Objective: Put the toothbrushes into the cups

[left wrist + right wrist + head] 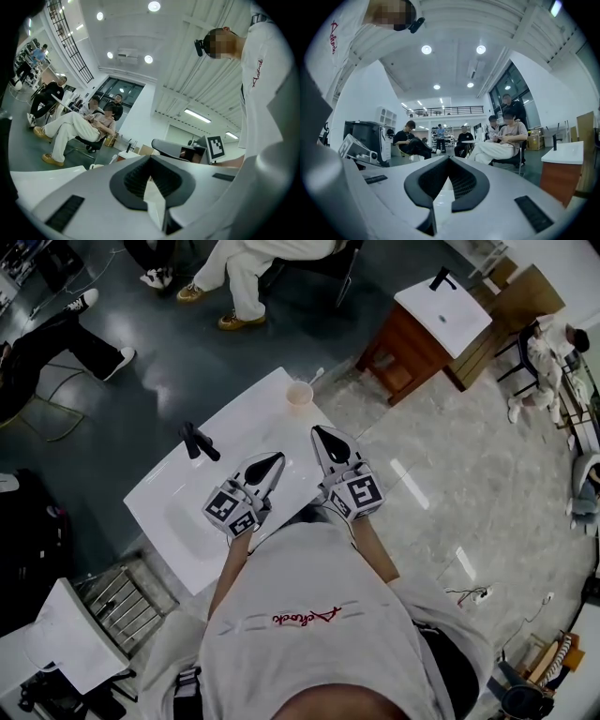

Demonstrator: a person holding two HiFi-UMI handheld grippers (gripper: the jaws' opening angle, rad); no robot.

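A pale pink round cup [299, 393] stands at the far corner of the white basin-topped desk [239, 418], upper middle of the frame. A thin white toothbrush [317, 377] leans out of it, so that brush looks already placed. The left tool [279, 458] and right tool [318, 432], jaws pressed together on nothing, hover side by side at frame centre, well apart from the cup, probably held clear because no loose brush shows.

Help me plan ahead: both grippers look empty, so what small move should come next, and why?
Probably open the right gripper and ease it toward the cup: both it and the left gripper are shut on nothing, and the only likely toothbrush pokes out by that cup.
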